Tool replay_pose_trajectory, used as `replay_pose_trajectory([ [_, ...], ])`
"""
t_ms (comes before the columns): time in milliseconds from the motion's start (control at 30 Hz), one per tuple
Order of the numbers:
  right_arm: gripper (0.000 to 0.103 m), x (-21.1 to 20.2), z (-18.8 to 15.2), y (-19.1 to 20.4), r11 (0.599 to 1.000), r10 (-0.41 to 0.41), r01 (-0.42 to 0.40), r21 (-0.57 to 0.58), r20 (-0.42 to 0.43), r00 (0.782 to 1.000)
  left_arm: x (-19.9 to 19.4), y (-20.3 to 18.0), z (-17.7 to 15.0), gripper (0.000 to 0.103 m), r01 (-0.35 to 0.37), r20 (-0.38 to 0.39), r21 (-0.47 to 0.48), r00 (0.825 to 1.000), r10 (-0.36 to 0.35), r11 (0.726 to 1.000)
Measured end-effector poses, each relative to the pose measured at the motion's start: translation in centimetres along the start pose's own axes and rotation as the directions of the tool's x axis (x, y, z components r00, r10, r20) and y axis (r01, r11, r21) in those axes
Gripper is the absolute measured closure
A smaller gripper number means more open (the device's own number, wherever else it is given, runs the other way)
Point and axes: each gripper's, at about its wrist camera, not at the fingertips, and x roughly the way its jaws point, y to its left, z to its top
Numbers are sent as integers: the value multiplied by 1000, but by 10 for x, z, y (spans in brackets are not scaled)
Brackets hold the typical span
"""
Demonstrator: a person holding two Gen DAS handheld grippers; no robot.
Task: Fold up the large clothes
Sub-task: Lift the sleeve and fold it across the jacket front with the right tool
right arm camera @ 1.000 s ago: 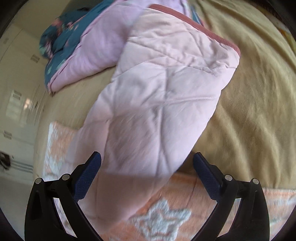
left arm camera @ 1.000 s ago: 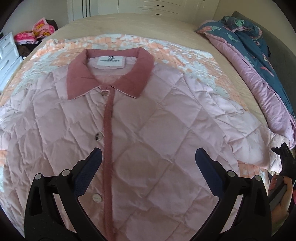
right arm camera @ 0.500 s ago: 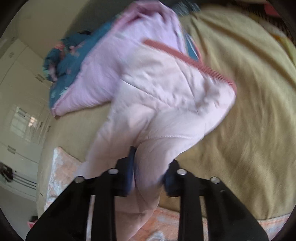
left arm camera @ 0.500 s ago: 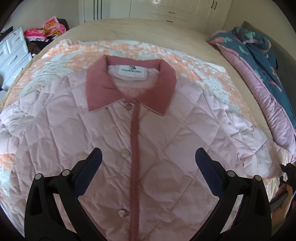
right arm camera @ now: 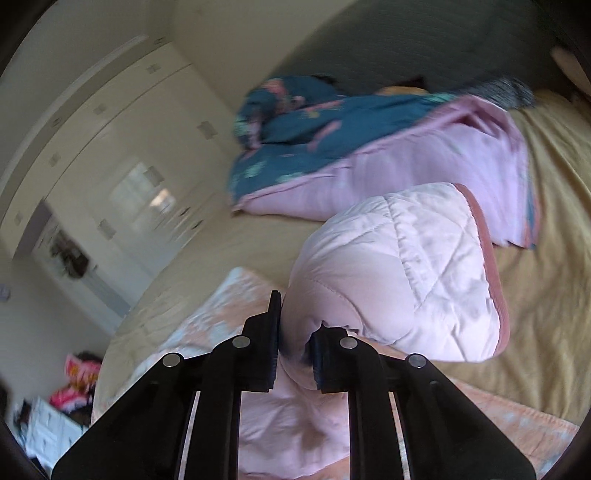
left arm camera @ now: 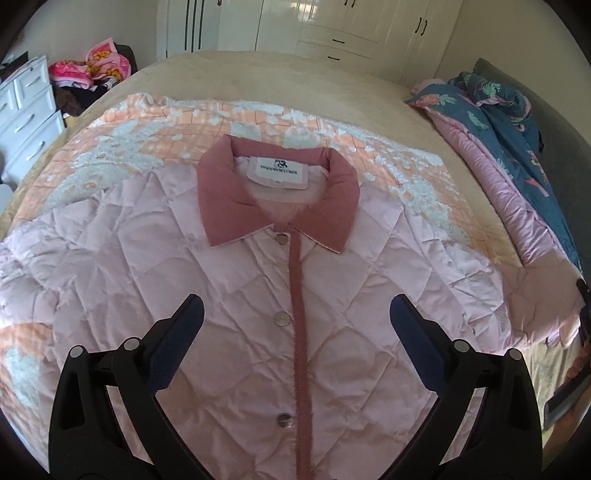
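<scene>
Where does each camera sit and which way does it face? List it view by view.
Left wrist: above the pink quilted jacket, looking up the bed toward the wardrobes; open left claw shows.
Right wrist: low at the bed's side, looking along the sleeve toward the blue duvet; right claw shut on the sleeve.
Shared: jacket, duvet, wardrobes, peach blanket.

Two near views (shared: jacket [left arm camera: 229, 280])
</scene>
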Motion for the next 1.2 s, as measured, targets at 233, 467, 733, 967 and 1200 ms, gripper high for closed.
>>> replay_pose_trajectory([
  [233, 89, -12, -26, 81, 980, 121, -120, -159, 0, 993, -17, 30, 6, 8, 6, 34, -53, 999, -5, 999],
  [467, 89, -28, -55, 143, 927, 258, -254, -275, -23, 966, -32, 53, 11, 8, 15, 57, -82, 998, -10, 996],
  [733, 89, -46, -85, 189, 852, 364, -366, -375, -80, 928, -45, 76, 14, 8, 48, 81, -113, 996, -39, 992],
  [967, 89, -51, -106, 217, 798, 403, -415, -438, -125, 907, -53, 102, 15, 8, 61, 91, -150, 995, -47, 987],
  [1200, 89, -41, -134, 243, 750, 401, -444, -490, -196, 895, -53, 127, 1, 8, 63, 83, -174, 995, -49, 983],
])
